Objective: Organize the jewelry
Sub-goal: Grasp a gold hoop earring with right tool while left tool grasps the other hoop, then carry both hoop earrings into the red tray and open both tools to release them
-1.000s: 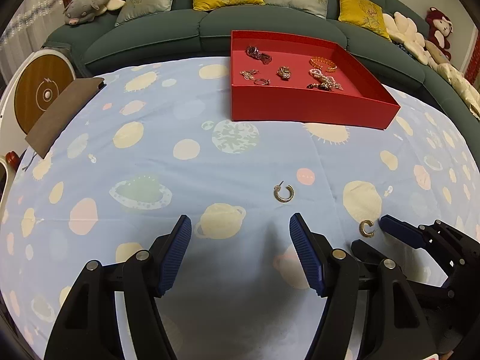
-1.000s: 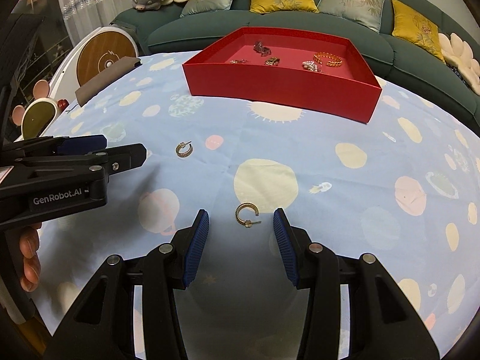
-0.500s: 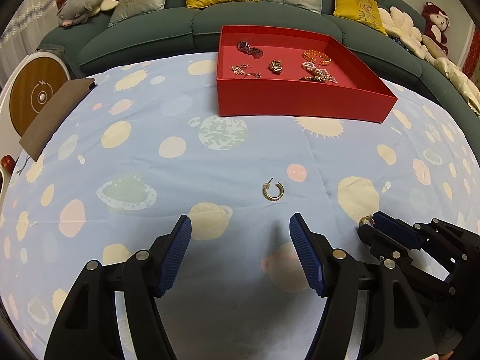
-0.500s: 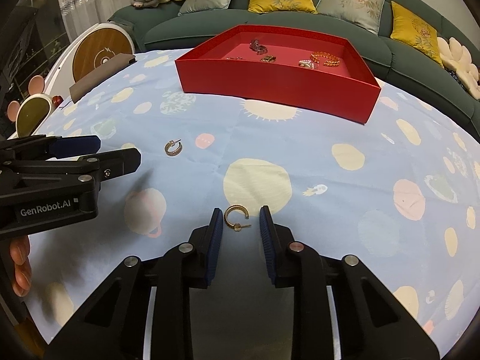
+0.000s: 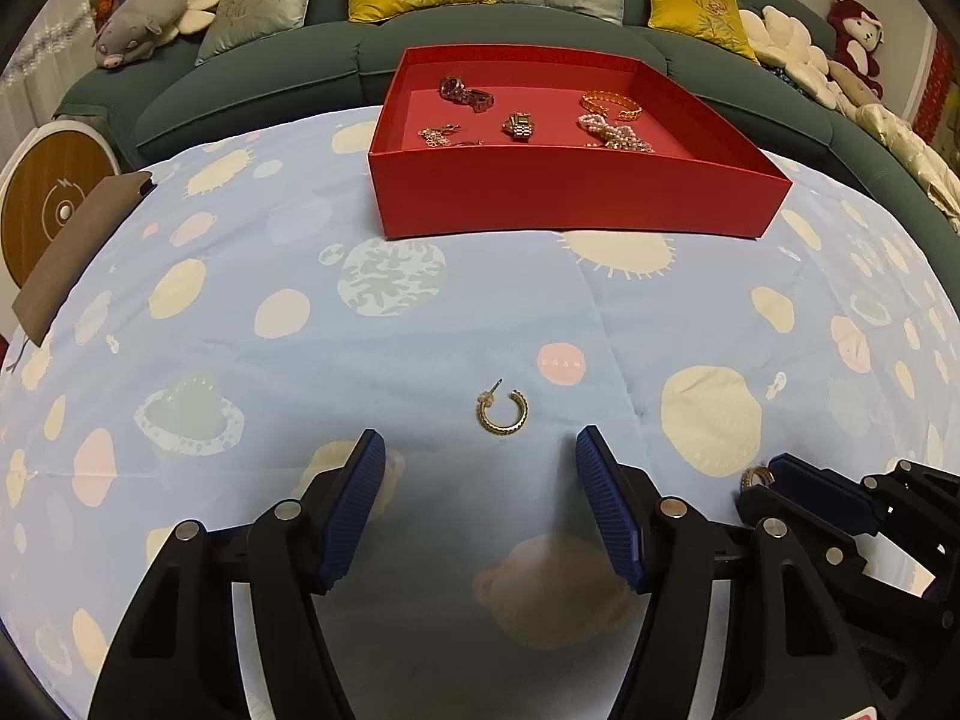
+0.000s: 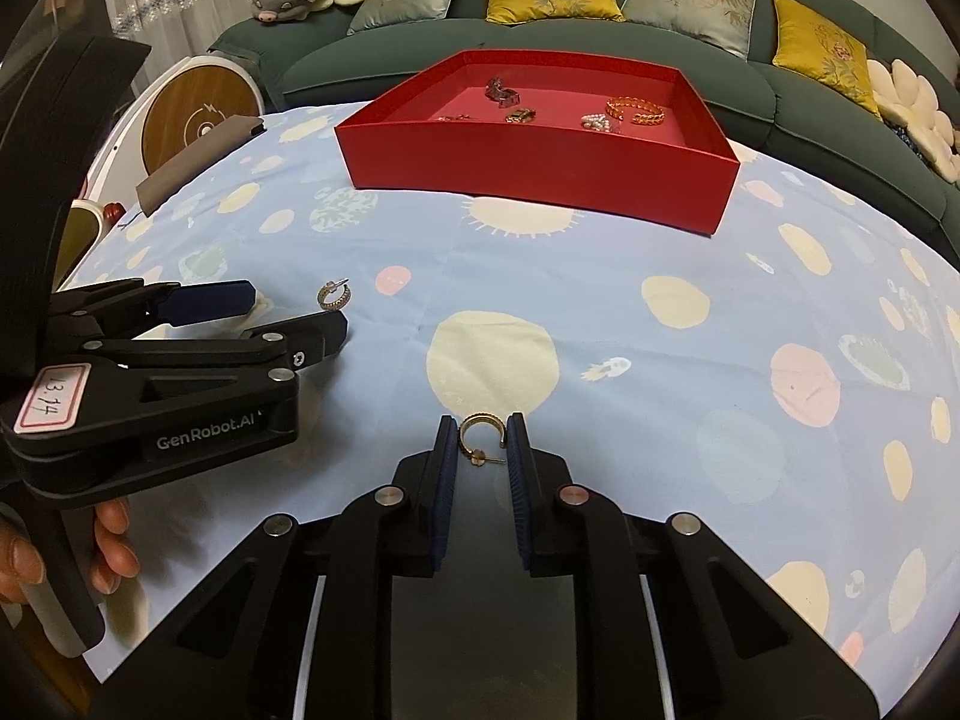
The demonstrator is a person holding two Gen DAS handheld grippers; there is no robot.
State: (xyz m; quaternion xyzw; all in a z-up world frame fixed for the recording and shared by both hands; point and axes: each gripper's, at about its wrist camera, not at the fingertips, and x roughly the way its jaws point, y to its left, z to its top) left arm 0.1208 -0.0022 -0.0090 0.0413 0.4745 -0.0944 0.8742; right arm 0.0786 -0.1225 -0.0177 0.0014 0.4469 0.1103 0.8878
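Two gold hoop earrings lie on the blue patterned cloth. One earring (image 6: 483, 438) sits between the pads of my right gripper (image 6: 481, 420); its jaws are closing and both pads touch the hoop. From the left wrist view, that right gripper (image 5: 759, 480) shows at the lower right with the hoop (image 5: 755, 476) at its tips. The other earring (image 5: 503, 414) lies just ahead of my left gripper (image 5: 480, 441), whose jaws are closing with nothing between them. Seen from the right, the left gripper (image 6: 294, 309) points at that earring (image 6: 333, 295). A red box (image 5: 570, 198) behind holds several jewelry pieces.
A green sofa (image 5: 270, 78) with cushions and plush toys curves behind the table. A brown cloth piece (image 5: 78, 252) hangs over the left table edge beside a round wood-faced disc (image 5: 54, 210). A person's hand (image 6: 114, 546) grips the left tool.
The right jaws closed in around the hoop earring until the pads met it. The left gripper moved forward and down toward the other earring, and its jaws narrowed a little.
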